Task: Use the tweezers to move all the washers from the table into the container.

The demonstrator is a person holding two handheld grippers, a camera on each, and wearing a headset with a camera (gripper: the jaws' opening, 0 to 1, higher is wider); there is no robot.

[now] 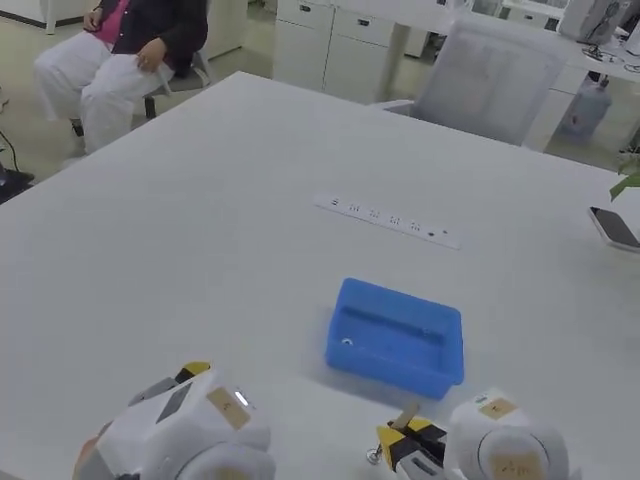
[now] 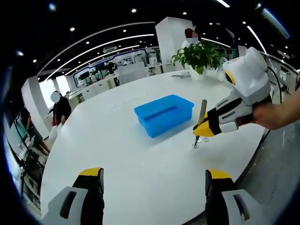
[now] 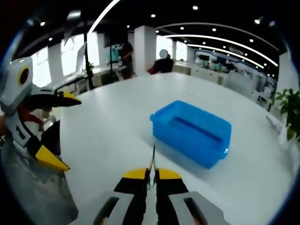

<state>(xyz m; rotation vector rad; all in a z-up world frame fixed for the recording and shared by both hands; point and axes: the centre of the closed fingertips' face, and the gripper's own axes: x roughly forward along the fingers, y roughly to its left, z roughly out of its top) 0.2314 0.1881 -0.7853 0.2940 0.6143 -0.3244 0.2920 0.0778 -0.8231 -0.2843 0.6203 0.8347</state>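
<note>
The right gripper [image 3: 151, 174] is clamped on the tweezers [image 3: 153, 162], whose tips point down at the washers [image 2: 196, 146] on the table [image 1: 200, 250], at 6 o'clock of the blue container [image 1: 400, 302]. The left gripper [image 2: 154, 176] has its jaws spread wide at the container's 8 o'clock.

Bench [image 1: 180, 230] was mostly bare white top, loads of room left of the blue container [image 1: 396, 338] and behind it. Only stuff in the way: that container just ahead of the tweezers [image 1: 405, 418] pinched in the right tool [image 3: 151, 173], a flat power strip [image 1: 386, 219] further back, a phone [image 1: 613, 227] far right.
</note>
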